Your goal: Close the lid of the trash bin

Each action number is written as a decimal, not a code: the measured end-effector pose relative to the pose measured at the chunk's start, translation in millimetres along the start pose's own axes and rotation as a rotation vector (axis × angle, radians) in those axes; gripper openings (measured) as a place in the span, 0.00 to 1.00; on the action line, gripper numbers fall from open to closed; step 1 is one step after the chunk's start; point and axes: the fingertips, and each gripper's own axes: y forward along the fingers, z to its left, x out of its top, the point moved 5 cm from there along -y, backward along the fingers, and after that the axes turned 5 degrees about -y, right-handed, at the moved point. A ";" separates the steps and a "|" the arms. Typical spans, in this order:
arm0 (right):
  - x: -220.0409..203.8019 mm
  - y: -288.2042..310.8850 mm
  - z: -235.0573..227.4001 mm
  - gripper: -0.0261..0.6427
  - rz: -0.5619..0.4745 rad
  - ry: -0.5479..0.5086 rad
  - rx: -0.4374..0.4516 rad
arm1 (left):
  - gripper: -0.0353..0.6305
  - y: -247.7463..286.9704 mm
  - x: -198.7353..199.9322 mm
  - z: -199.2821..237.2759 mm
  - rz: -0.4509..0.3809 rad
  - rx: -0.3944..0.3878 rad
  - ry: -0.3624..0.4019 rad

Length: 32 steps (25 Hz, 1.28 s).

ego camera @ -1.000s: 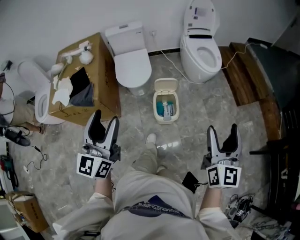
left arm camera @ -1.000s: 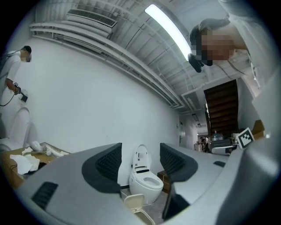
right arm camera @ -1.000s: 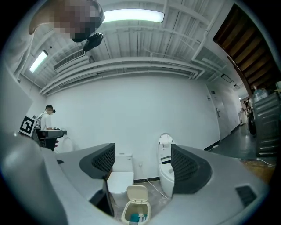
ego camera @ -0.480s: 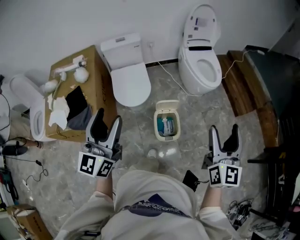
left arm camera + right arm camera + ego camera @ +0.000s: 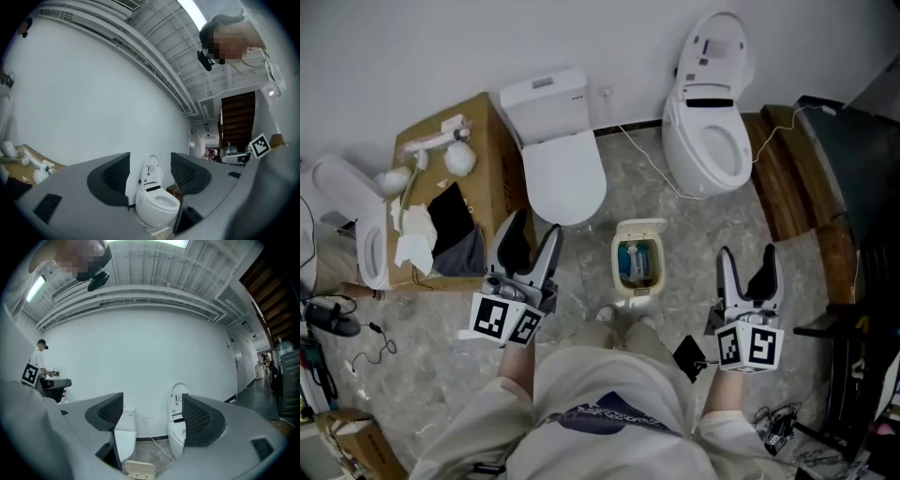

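At far left, a white ceramic toilet, cut off by the picture's edge. Next, a brown cardboard box with white fittings and a dark cloth on top. Just right of it, the left gripper: spread wide, gripping nothing, aimed toward the far wall. Behind, a white toilet with closed seat.

At centre, on the grey marbled floor, the small cream plastic trash bin, with its cream hinged lid standing open and blue and white rubbish showing inside. Further right, a white smart toilet with raised seat, then the right gripper: likewise spread, empty, well apart from the bin.

By the look of it, nothing done yet: both the reach and the push-down of the lid left.

Hard to tell what the rubbish is. Hinge not visible. In the right gripper view, only the raised lid at the bottom edge, with the bin body cut off.
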 end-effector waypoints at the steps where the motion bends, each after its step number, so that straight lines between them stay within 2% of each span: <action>1: -0.9 6.4 -2.0 0.61 0.003 -0.001 0.008 | 0.43 7.2 -0.9 0.0 0.002 0.001 0.006; 6: -6.5 40.9 -18.4 0.61 0.026 -0.012 0.060 | 0.43 39.4 -6.8 -4.5 0.013 0.030 0.036; 14: -41.2 96.0 -51.3 0.60 0.126 -0.209 0.204 | 0.43 73.6 -35.0 -22.9 0.054 0.083 0.073; 18: -77.2 129.8 -54.3 0.60 0.206 -0.267 0.284 | 0.43 86.4 -50.9 -28.0 0.088 0.083 0.101; 21: -117.8 157.6 -38.8 0.60 0.286 -0.340 0.407 | 0.43 91.0 -62.6 -25.6 0.116 0.095 0.134; 25: -183.6 184.1 0.8 0.63 0.402 -0.424 0.651 | 0.43 94.1 -70.2 -20.2 0.116 0.127 0.155; 27: -221.7 191.7 18.8 0.63 0.470 -0.500 0.756 | 0.43 94.3 -75.9 -19.4 0.122 0.142 0.157; 32: -305.4 202.9 56.0 0.62 0.621 -0.658 0.947 | 0.43 87.3 -92.0 -11.9 0.144 0.183 0.145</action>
